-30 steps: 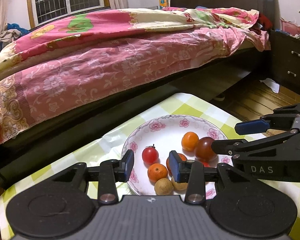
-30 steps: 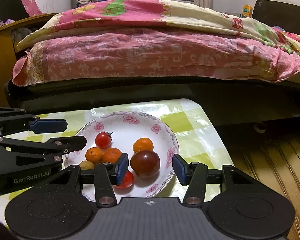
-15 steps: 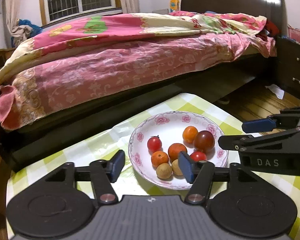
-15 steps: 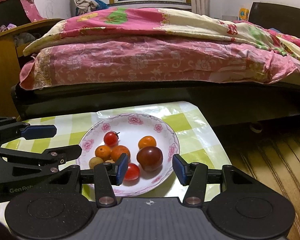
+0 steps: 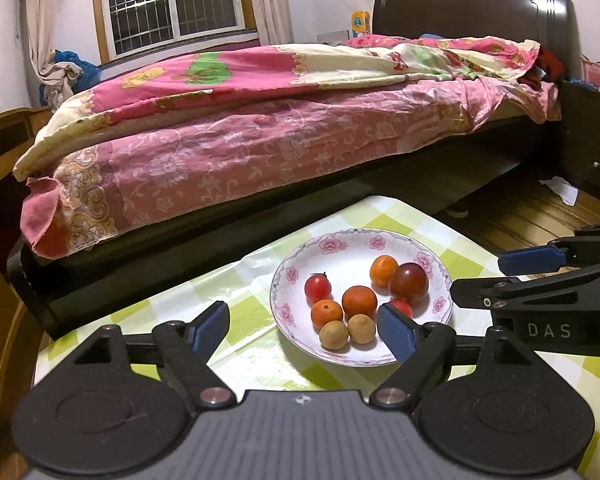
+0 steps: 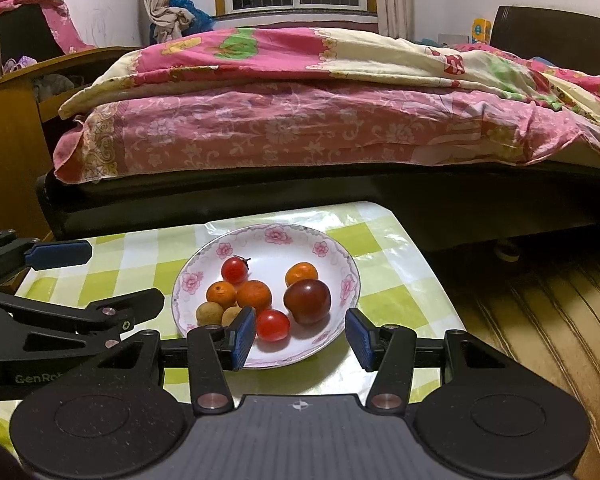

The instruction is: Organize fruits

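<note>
— Eight fruits, by my count, all lying in the floral plate [image 6: 348,276] on the checked bench [image 6: 384,240]: two cherry tomatoes, three small oranges, two longans and one dark plum [image 6: 307,301]. Nothing sits outside the plate.

— And the tools?

— Both empty. The right tool [image 6: 301,335] has its fingers spread apart, and the near rim of the plate lies between them. The left tool [image 5: 302,330] is spread wider and grips nothing; its right finger covers part of the plate's near edge.

— Which hand is better placed?

— The right, I'd judge. From the plate's near rim, the red cherry tomato [image 6: 273,325] lies just inside, close to the right tool's left finger, with the plum directly behind it. The left tool sits off toward the plate's left side, so the longans [image 5: 333,334] at that edge of the pile are its nearest targets.

— Any axis to worry about?

— Hardly; every fruit is round, so approach angle matters little. The fruits touch each other, though, and a finger sliding between them could roll a neighbour.
</note>
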The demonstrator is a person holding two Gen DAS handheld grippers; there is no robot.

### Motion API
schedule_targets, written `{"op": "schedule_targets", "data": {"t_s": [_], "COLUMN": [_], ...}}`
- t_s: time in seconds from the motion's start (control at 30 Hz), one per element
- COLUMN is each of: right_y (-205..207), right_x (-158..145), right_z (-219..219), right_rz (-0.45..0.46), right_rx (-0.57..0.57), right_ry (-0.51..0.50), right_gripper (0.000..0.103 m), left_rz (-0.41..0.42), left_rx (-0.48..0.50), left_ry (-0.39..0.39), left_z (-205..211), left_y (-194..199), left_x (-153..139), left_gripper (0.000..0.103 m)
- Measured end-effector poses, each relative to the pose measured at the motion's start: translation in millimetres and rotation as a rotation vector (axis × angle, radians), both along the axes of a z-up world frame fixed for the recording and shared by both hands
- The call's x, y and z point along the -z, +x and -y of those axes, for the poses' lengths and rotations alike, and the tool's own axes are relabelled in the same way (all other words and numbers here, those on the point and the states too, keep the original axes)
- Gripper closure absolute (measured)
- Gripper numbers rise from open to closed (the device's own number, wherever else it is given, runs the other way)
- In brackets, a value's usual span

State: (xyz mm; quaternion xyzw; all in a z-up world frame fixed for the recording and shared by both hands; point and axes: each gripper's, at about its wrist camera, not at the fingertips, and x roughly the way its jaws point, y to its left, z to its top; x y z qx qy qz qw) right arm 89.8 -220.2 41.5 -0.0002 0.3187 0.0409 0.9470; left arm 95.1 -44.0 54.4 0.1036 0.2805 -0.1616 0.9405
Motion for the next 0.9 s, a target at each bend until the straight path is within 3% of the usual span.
{"op": "schedule_targets", "data": {"t_s": [0.9], "right_y": [-33], "right_x": [1], "right_z": [-4], "right_rz": [-0.026], "right_rx": [0.026], "right_ry": [0.012], "right_gripper": [0.055], "left_rz": [-0.052], "left_rx": [-0.072], "left_ry": [-0.006], "left_z": [-13], "left_y": [-34], "left_x": [11], "left_gripper": [0.000]}}
